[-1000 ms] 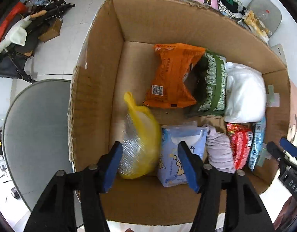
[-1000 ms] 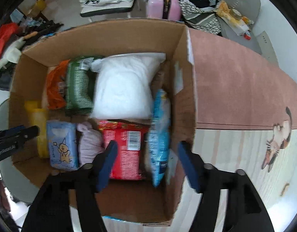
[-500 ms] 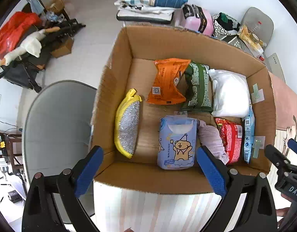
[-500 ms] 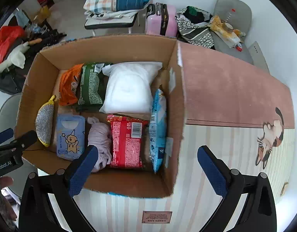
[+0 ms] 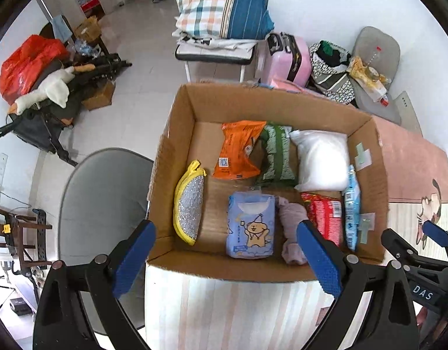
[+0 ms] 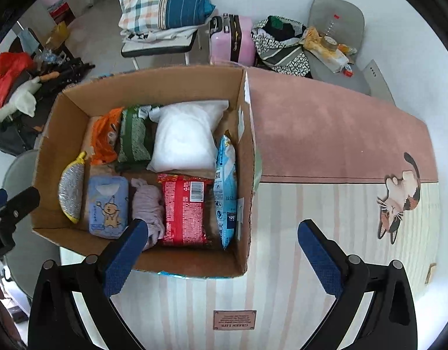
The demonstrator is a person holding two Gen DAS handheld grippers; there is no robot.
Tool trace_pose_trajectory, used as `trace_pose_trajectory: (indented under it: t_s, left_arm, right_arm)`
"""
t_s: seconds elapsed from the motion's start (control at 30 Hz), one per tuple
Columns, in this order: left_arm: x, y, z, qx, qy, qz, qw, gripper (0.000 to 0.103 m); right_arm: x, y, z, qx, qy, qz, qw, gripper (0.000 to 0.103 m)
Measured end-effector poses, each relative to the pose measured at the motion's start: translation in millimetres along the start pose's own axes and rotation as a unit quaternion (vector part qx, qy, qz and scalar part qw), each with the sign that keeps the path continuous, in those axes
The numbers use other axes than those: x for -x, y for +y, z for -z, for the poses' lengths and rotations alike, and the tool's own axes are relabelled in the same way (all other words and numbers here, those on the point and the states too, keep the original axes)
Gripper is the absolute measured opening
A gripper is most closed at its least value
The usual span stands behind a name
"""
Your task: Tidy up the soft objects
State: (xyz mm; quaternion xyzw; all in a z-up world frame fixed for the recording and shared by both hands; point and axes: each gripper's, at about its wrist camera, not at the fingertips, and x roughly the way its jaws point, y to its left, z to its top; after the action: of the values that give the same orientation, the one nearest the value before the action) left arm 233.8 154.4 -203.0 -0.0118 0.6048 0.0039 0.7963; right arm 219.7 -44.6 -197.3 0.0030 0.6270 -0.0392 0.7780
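An open cardboard box [image 5: 177, 145] [image 6: 247, 151] stands on a table mat and holds soft items. Inside lie a yellow-edged silver scrub pad [image 5: 188, 207] [image 6: 70, 192], a blue tissue pack [image 5: 250, 227] [image 6: 107, 207], a lilac cloth [image 5: 292, 218] [image 6: 148, 201], a red pack [image 5: 326, 215] [image 6: 184, 210], a light blue pack [image 5: 351, 201] [image 6: 225, 183], an orange pack [image 5: 238, 148] [image 6: 104, 137], a green pack [image 5: 276, 154] [image 6: 134, 137] and a white pillow bag [image 5: 321, 157] [image 6: 186, 137]. My left gripper [image 5: 226, 259] is open and empty above the box's near edge. My right gripper [image 6: 221, 258] is open and empty above the box's near right corner.
The mat [image 6: 326, 134] is pink at the back and striped in front, with a cat picture [image 6: 399, 195]. A grey chair [image 5: 104, 198] stands left of the box. A pink suitcase [image 5: 288, 58], stacked bedding [image 5: 224, 8] and floor clutter [image 5: 48, 87] lie beyond.
Both grippers have pulled up and back out of the box and opened wide. The left gripper let go of the scrub pad, which now lies by the box's left wall.
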Motion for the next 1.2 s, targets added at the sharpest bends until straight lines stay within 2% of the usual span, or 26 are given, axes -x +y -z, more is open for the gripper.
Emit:
trace_pose_trajectory:
  t_s: [0.17,0.63,0.8,0.9,1.2]
  left_arm:
    - [46.1,-11.8,13.9,-0.008,-0.029,0.006,0.9995,0.099]
    - [198.5,-25.3,59.9,0.003,-0.122,0.017,0.9924,0.099]
    - [230.8,-27.2,72.9,0.007,-0.142,0.010,0.9898,0.099]
    - [242.5,-28.9,81.0,0.007,-0.148,0.010,0.9889,0.099]
    - [260.0,-37.1,94.5,0.002,-0.169,0.000,0.9856,0.099]
  right_arm:
    - [46.6,-7.1,12.5,-0.003,-0.035,0.000,0.999,0.103]
    - [223.2,-38.7,80.0,0.003,-0.148,-0.006,0.989,0.103]
    - [275.6,-43.7,100.9,0.008,-0.185,-0.010,0.983,0.103]
    - [300.2,-45.1,110.9,0.017,-0.209,0.003,0.978,0.103]
    - [320.2,-61.2,119.9,0.014,-0.211,0.000,0.977,0.103]
